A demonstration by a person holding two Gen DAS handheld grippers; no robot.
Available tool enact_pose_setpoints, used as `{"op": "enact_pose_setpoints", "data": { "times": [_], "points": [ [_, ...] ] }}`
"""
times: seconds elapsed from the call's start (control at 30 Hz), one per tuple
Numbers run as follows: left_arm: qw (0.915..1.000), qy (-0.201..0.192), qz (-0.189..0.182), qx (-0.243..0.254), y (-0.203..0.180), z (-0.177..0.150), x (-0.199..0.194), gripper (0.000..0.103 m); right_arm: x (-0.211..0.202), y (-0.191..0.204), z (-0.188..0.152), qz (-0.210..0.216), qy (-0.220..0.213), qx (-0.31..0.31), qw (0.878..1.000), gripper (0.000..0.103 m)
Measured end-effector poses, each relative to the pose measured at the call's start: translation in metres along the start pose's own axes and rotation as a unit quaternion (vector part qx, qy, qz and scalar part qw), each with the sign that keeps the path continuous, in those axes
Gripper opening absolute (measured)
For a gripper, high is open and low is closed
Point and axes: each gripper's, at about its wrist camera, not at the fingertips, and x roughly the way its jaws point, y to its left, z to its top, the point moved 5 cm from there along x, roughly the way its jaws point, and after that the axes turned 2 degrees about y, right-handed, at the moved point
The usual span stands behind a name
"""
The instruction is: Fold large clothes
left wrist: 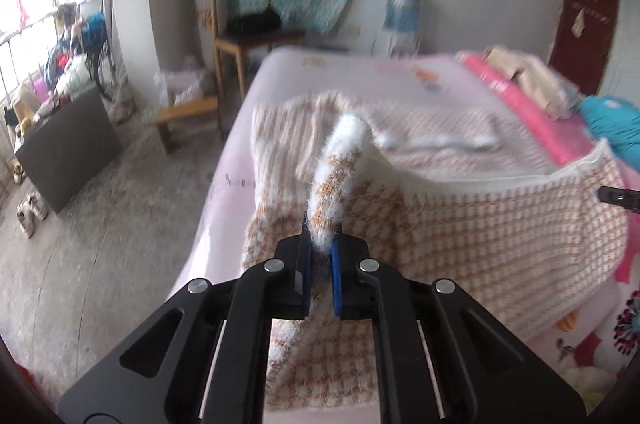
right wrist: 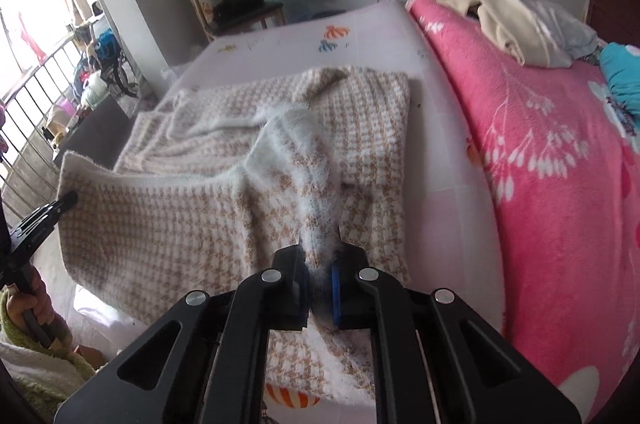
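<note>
Both grippers clamped on sweater (right wrist: 192, 224): left gripper (left wrist: 321, 252) fingers pinch the near-left hem, right gripper (right wrist: 320, 260) fingers pinch the near-right hem. Near edge lifted, far part flat on bed (right wrist: 448, 151); pink blanket (right wrist: 540, 143) right.
</note>
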Motion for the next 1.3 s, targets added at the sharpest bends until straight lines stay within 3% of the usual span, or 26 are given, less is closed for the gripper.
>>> {"op": "enact_pose_setpoints", "data": {
  "times": [0.2,0.47,0.7,0.83,0.9,0.97,1.0,1.03,1.13,1.2,1.3],
  "points": [
    [0.9984,-0.053,-0.012,0.012,-0.007,0.033,-0.029,0.007,-0.026,0.001,0.025,0.011,-0.047,-0.004,0.999,0.008],
    [0.9960,-0.086,-0.011,0.023,-0.004,0.117,0.009,0.007,-0.013,-0.005,0.114,0.024,-0.099,-0.032,0.994,0.008],
    [0.9987,-0.046,-0.015,0.017,0.006,0.187,0.106,0.007,0.064,-0.017,0.198,0.040,-0.087,-0.029,0.995,0.008],
    [0.9982,0.050,-0.032,-0.007,0.017,0.191,0.195,0.007,0.146,-0.039,0.215,0.041,-0.019,-0.003,0.999,0.008],
    [0.9937,0.101,-0.040,-0.028,0.024,0.180,0.232,0.007,0.182,-0.051,0.211,0.053,0.023,0.019,0.998,0.008],
    [0.9838,0.157,-0.057,-0.064,0.036,0.165,0.265,0.010,0.212,-0.065,0.203,0.083,0.069,0.050,0.993,0.012],
    [0.9796,0.174,-0.063,-0.079,0.042,0.160,0.273,0.016,0.223,-0.074,0.198,0.096,0.088,0.072,0.989,0.016],
    [0.9739,0.188,-0.071,-0.104,0.052,0.156,0.280,0.026,0.228,-0.081,0.196,0.107,0.098,0.088,0.986,0.027],
    [0.9626,0.183,-0.103,-0.171,0.076,0.151,0.281,0.046,0.229,-0.101,0.192,0.141,0.098,0.130,0.976,0.052],
    [0.9528,0.182,-0.117,-0.213,0.094,0.148,0.279,0.054,0.227,-0.110,0.190,0.177,0.104,0.158,0.966,0.056],
    [0.9431,0.173,-0.123,-0.256,0.110,0.144,0.271,0.055,0.228,-0.122,0.188,0.214,0.118,0.196,0.950,0.058]
  ]
}}
